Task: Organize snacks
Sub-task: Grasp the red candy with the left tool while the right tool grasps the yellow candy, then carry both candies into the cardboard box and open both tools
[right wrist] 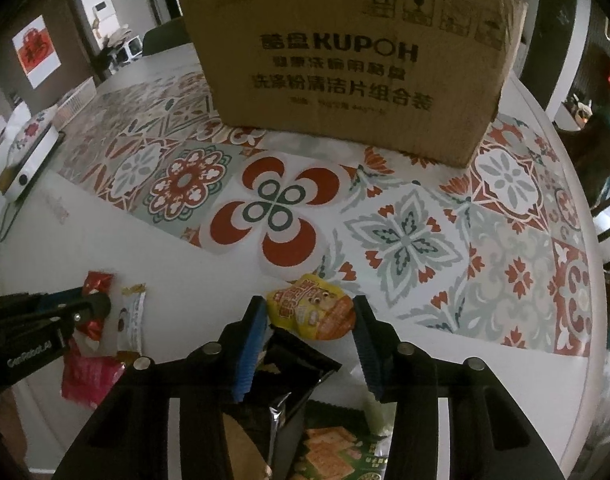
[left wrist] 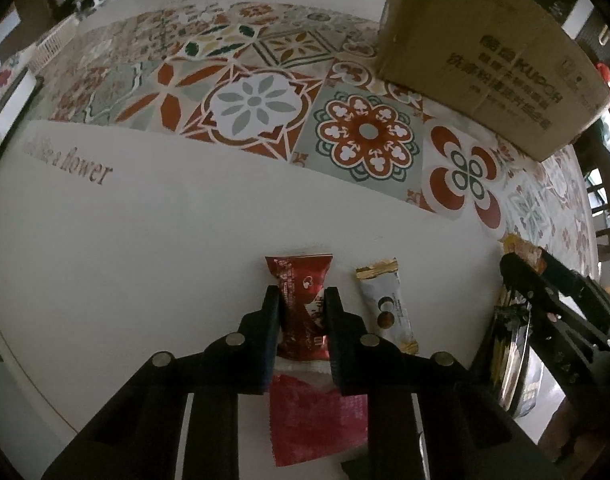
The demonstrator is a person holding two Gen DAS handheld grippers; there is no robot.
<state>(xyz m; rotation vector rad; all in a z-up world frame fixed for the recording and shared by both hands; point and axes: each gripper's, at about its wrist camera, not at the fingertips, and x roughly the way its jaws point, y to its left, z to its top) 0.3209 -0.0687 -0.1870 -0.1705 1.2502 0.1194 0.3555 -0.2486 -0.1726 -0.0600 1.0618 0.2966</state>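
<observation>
In the left wrist view my left gripper (left wrist: 301, 300) is shut on a dark red snack packet (left wrist: 299, 280) lying on the white part of the table. A white and gold stick packet (left wrist: 387, 308) lies just to its right, and a red mesh packet (left wrist: 313, 416) lies under the jaws. In the right wrist view my right gripper (right wrist: 309, 304) points down over a yellow and orange snack packet (right wrist: 309, 312), with both pads against its sides. A black packet (right wrist: 301, 360) sits beneath it. The left gripper (right wrist: 93, 304) shows at the left on the red packet (right wrist: 99, 280).
A large cardboard box (right wrist: 345, 64) stands at the back on the patterned tablecloth (right wrist: 405, 236). A green cracker packet (right wrist: 337, 452) lies near the front edge. A white device (right wrist: 25, 152) sits at the far left. Dark chairs (right wrist: 597, 168) stand beyond the table's right rim.
</observation>
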